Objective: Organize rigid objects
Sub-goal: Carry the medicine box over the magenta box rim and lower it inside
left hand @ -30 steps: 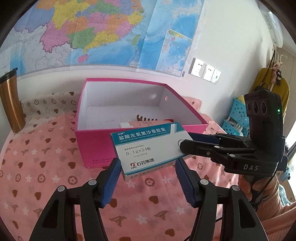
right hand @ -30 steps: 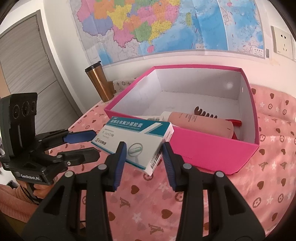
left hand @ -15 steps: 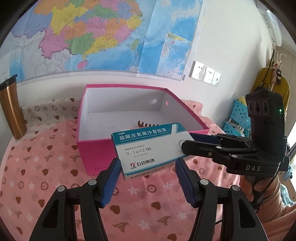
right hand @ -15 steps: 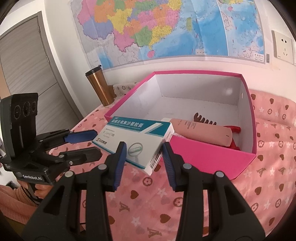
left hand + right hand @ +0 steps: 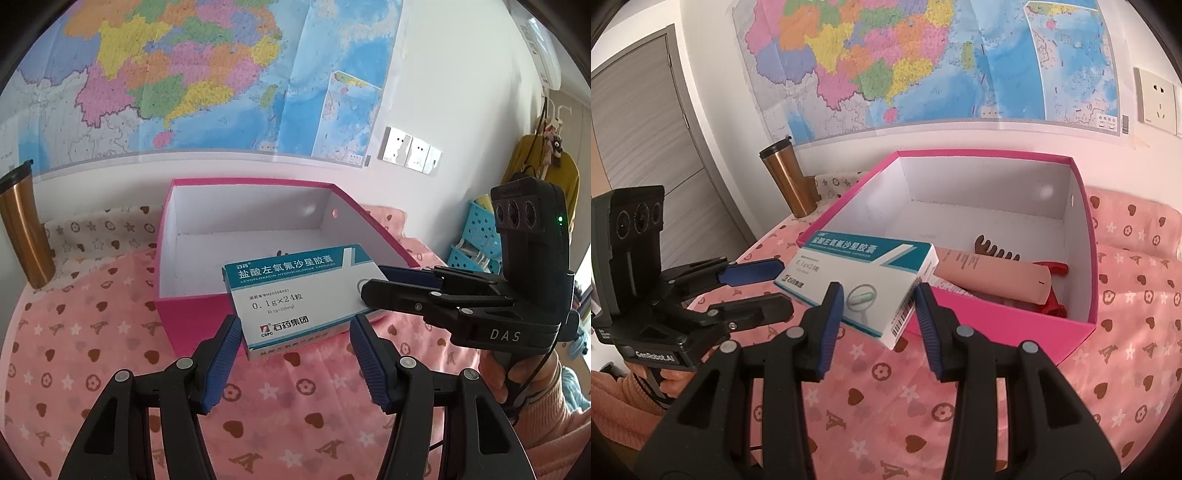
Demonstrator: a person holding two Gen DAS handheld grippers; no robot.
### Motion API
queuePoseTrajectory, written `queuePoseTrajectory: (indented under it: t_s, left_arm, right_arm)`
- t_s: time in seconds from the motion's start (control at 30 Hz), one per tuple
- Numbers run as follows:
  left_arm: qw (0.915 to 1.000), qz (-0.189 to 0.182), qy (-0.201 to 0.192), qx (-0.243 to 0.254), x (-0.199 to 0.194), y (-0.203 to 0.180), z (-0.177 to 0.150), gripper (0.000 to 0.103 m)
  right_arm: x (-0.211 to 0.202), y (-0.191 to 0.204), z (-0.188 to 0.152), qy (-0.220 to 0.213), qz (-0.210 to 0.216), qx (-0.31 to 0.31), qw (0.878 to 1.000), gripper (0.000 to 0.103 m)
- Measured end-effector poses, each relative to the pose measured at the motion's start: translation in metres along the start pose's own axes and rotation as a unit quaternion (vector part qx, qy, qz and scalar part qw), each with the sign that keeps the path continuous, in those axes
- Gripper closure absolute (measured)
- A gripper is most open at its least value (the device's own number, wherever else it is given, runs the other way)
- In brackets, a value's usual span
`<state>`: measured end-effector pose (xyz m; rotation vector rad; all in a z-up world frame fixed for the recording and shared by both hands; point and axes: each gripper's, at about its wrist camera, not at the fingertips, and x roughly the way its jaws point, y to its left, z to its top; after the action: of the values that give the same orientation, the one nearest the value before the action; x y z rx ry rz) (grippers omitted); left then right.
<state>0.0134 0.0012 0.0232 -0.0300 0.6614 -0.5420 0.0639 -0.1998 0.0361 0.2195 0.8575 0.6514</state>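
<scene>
Currently the pill box (image 5: 295, 295) is up in the air, held over the near edge of the pink bin (image 5: 173, 236), above the pink cloth (image 5: 74, 350).

Right gripper (image 5: 877, 306) is clamped on the box's barcode end; both blue pads press its 2 long sides in the right wrist view. In the left wrist view the same gripper (image 5: 373, 282) comes in from the right, 1 finger above the box and 1 below.

Left gripper (image 5: 295, 332) is spread wide, its pads (image 5: 225, 345) flanking the near end of the box. There is a gap at the right pad; the left pad sits right at the box corner (contact there unclear). In the right wrist view its 2 fingers (image 5: 753, 275) sit parted just left of the box.

Inside the bin: a peach tube (image 5: 993, 277), a brown comb (image 5: 993, 249) behind it, and something red (image 5: 1052, 291) at the tube's right end. The bin's left half is bare white floor.

A copper tumbler (image 5: 788, 177) stands at the wall left of the bin, under the map (image 5: 923, 59).
</scene>
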Motion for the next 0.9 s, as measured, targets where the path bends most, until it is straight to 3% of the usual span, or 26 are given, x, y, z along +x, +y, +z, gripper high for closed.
queuePoseTrajectory:
  t_s: [0.9]
  left_arm:
    - [0.9998,0.017,-0.008,-0.001,0.01,0.012,0.016,0.041]
  right_arm:
    - [0.012,-0.001,0.017,-0.007,0.0,-0.005,1.0,0.06]
